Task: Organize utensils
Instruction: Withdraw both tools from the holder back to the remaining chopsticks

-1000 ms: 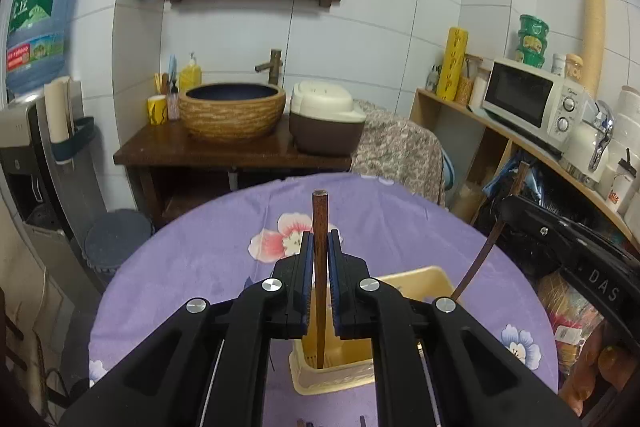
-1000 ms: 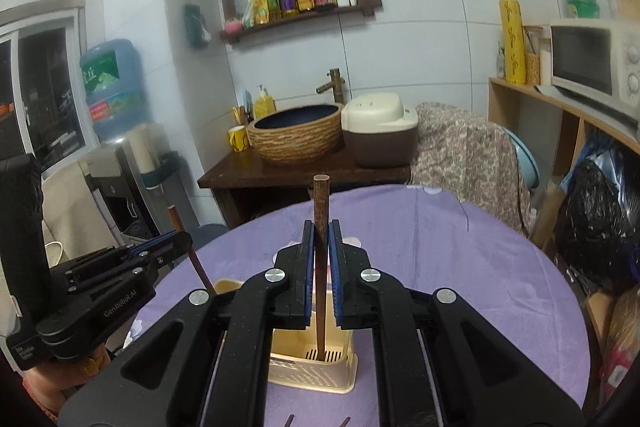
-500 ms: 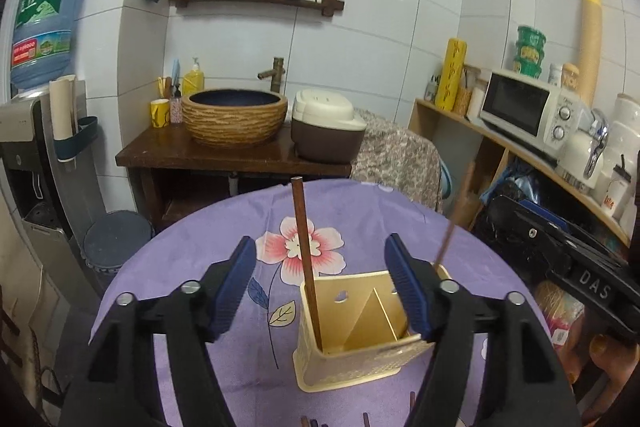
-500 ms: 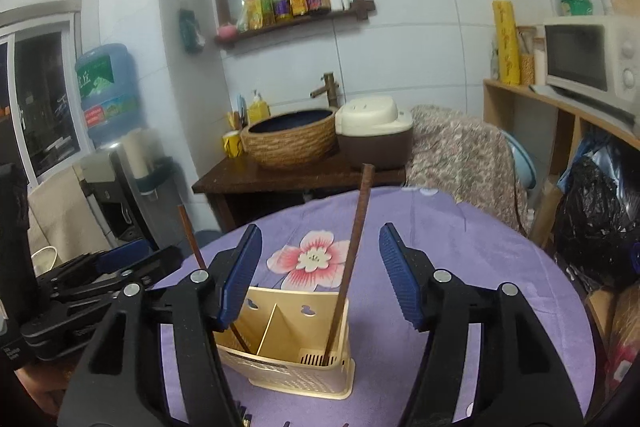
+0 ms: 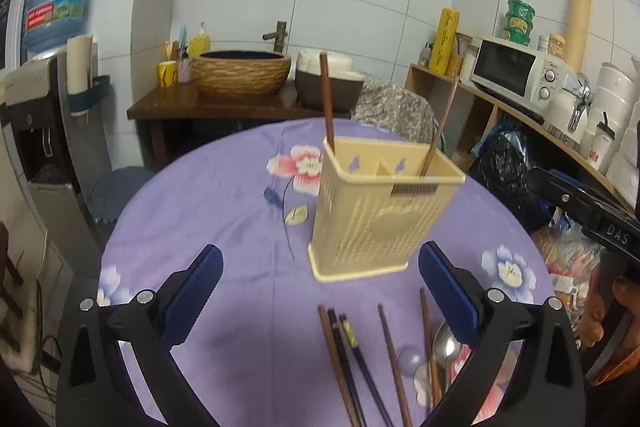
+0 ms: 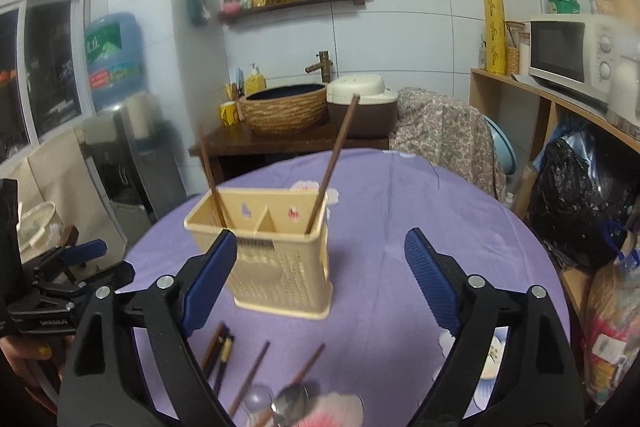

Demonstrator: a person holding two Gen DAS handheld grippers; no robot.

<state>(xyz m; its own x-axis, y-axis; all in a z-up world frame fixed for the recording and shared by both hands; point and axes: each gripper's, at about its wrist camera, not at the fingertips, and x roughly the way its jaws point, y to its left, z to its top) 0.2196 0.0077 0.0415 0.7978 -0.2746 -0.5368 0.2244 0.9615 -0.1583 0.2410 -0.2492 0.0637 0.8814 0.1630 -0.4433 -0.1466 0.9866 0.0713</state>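
Note:
A cream plastic utensil holder [image 5: 376, 211] [image 6: 276, 259] stands on the round purple flowered table [image 5: 224, 211]. Two brown chopsticks lean in it: one [image 5: 327, 99] [image 6: 210, 179] in its left compartment, one [image 5: 440, 131] [image 6: 334, 163] in its right. Several loose chopsticks [image 5: 352, 363] [image 6: 220, 351] and a metal spoon [image 5: 444, 343] [image 6: 290, 401] lie on the cloth in front of the holder. My left gripper [image 5: 320, 287] hangs open above these loose pieces. My right gripper [image 6: 318, 279] is open too, just in front of the holder. Both are empty.
The other gripper and the hand holding it show at the right edge of the left wrist view [image 5: 600, 239] and at the left edge of the right wrist view [image 6: 52, 291]. Behind the table are a dark counter [image 5: 208, 103], a woven basin [image 5: 242, 71], a shelf with a microwave [image 5: 516, 75].
Both grippers opened and let go of their chopsticks, which now stand in the holder. Both then pulled back and tilted down, bringing the loose utensils on the cloth into view.

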